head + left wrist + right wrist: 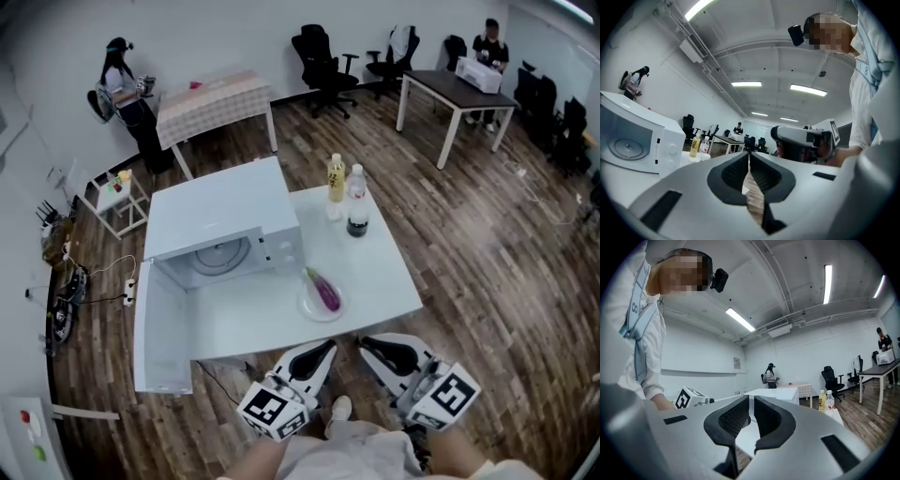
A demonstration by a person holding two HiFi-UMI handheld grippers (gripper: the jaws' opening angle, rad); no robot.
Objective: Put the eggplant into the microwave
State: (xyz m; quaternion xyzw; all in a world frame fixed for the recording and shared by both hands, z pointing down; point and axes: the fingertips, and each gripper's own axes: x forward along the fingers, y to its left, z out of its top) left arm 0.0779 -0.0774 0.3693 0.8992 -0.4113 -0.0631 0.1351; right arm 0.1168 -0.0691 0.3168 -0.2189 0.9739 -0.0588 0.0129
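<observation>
The long, glossy purple eggplant [325,292] lies on a round pale plate [308,306] near the front edge of the white desk [384,272], just ahead of both grippers. The left hand-held gripper [326,350] has its jaws together and holds nothing. The right hand-held gripper [368,345] shows a slim gap between its jaws, also with nothing in it. The boxy white microwave [225,211] stands to the left of the plate with its door [161,337] swung open. A yellow plastic bottle [336,178] and a clear plastic bottle [357,201] stand behind the plate.

One microwave [225,216], one eggplant [325,291], one plate [307,303], two bottles [336,178] [357,211]
</observation>
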